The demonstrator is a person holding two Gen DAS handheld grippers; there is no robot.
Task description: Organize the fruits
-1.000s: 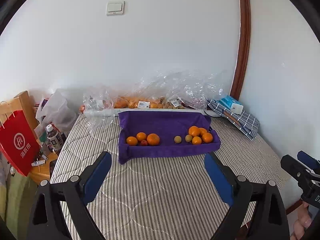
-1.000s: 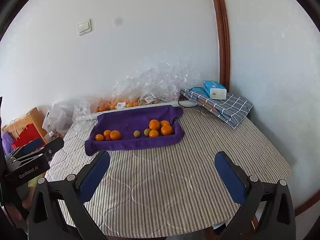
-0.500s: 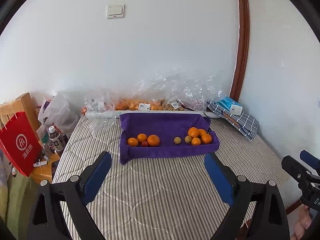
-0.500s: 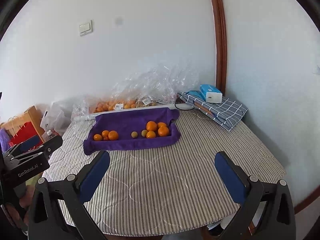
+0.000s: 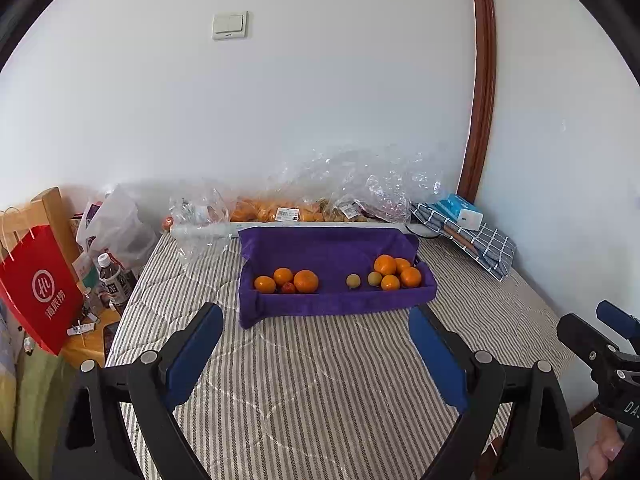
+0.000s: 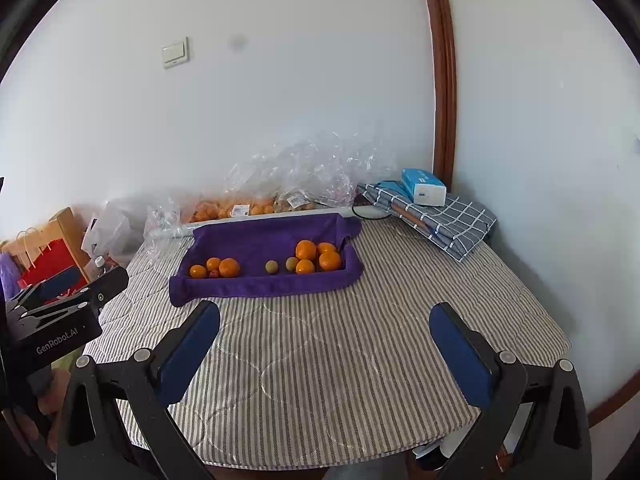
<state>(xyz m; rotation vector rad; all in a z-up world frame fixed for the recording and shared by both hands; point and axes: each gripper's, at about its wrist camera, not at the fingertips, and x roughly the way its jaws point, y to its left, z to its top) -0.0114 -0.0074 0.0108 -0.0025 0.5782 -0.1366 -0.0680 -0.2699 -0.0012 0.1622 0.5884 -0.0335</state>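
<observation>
Fruit (image 5: 306, 281) sits in two clusters on the purple towel (image 5: 320, 246) at the table's (image 5: 320, 380) far side, perhaps sorted or awaiting sorting, while the left claw (image 5: 316, 350) and right claw (image 6: 325, 350) hang back, spread wide and empty.

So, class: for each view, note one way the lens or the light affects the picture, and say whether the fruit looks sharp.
Left wrist view: the fisheye bows the door frame and blackens the corners; daylight is soft and even; the oranges on the purple towel look sharp. Right wrist view: same curving of the frame, a faint smudge on the wall, fruit small but clear.
</observation>
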